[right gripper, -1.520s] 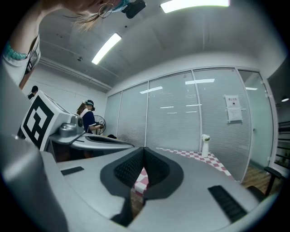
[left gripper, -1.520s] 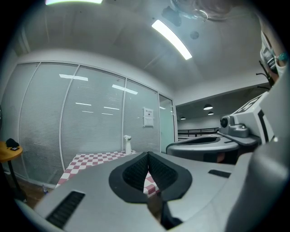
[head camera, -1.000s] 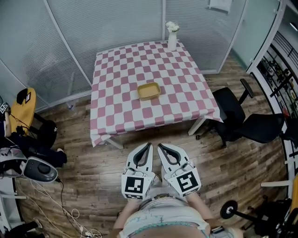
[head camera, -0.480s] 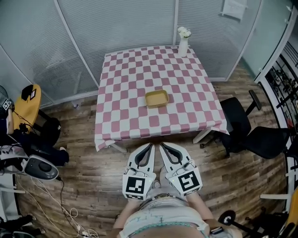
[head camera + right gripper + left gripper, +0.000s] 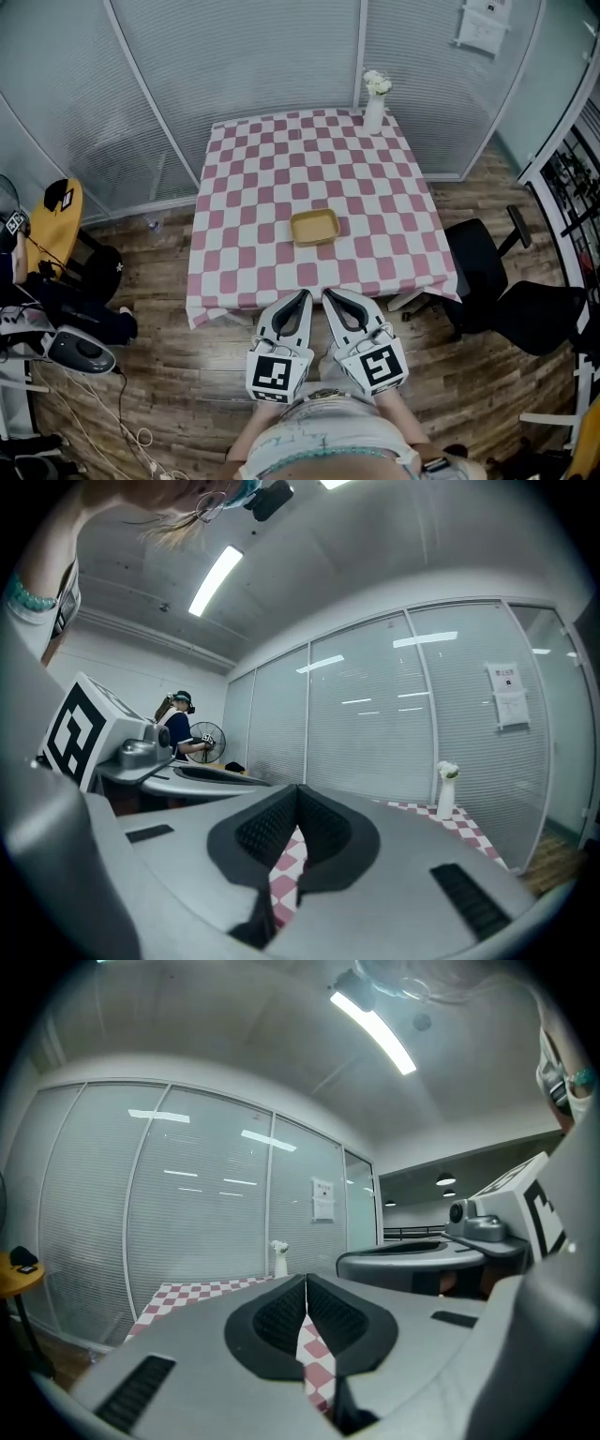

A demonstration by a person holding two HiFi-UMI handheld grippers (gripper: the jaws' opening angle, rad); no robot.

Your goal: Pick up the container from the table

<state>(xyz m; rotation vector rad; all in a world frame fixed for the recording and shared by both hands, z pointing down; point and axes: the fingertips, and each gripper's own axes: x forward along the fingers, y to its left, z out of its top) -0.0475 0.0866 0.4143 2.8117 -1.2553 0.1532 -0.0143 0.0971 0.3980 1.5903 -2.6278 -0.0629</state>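
Observation:
A shallow tan container point(image 5: 315, 226) sits near the middle of the table point(image 5: 244, 187) covered in a pink-and-white checked cloth. My left gripper point(image 5: 302, 296) and right gripper point(image 5: 328, 295) hang side by side at the table's near edge, short of the container, both shut with nothing held. In the left gripper view the jaws point(image 5: 307, 1283) meet at the tip, with checked cloth point(image 5: 314, 1354) showing behind them. The right gripper view shows its jaws point(image 5: 298, 793) closed the same way. The container is hidden in both gripper views.
A white vase with flowers point(image 5: 375, 103) stands at the table's far right corner. A black office chair point(image 5: 506, 300) is right of the table. Glass partitions point(image 5: 262, 56) run behind it. Cables and gear point(image 5: 56, 347) lie on the wood floor at left. A person point(image 5: 178, 728) stands far off.
The view has drawn closer to the table; its near edge now lies just beyond the gripper tips. Both grippers stay shut, side by side.

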